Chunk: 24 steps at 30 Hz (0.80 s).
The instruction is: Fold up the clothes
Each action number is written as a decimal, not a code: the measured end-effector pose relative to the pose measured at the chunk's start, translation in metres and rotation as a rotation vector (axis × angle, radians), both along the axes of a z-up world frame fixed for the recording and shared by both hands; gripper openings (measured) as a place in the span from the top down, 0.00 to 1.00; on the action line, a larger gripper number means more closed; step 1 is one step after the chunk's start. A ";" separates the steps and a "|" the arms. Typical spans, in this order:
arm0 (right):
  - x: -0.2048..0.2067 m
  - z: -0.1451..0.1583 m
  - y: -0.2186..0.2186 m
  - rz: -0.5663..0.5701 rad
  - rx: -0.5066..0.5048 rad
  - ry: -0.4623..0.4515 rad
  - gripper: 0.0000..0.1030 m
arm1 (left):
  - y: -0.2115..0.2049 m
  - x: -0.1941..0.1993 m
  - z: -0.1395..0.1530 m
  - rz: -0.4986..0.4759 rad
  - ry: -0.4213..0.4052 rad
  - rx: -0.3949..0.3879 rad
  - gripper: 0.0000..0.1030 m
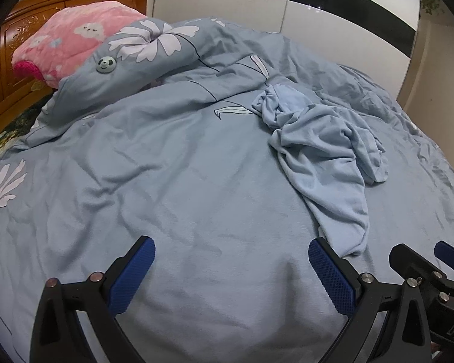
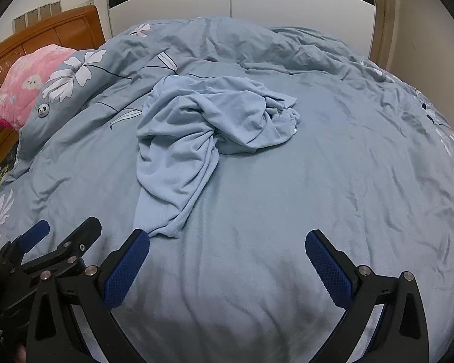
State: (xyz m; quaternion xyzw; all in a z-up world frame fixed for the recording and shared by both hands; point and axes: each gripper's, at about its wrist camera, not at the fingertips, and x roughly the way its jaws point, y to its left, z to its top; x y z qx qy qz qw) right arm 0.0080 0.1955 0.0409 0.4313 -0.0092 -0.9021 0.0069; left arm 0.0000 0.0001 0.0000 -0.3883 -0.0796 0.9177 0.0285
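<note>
Orange wood of the headboard [image 1: 21, 30] rises at far left, with a pink blanket [image 1: 72, 39] against it. Blue flowered bedding [image 2: 287, 196] covers the bed, white wardrobe doors [image 2: 287, 9] behind. A crumpled light-blue garment [image 2: 190, 127] lies mid-bed, its shape unreadable. Left gripper [image 1: 231, 267] and right gripper [image 2: 227, 260] hover wide open, empty; their bases are cut off.
</note>
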 end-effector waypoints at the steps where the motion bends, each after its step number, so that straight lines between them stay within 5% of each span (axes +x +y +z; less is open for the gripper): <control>1: 0.000 -0.001 0.000 0.000 -0.002 0.003 0.00 | 0.000 0.000 0.000 0.001 0.003 -0.013 0.00; 24: -0.009 -0.010 -0.011 0.029 0.006 0.021 0.00 | -0.013 -0.004 -0.005 0.037 -0.014 0.001 0.00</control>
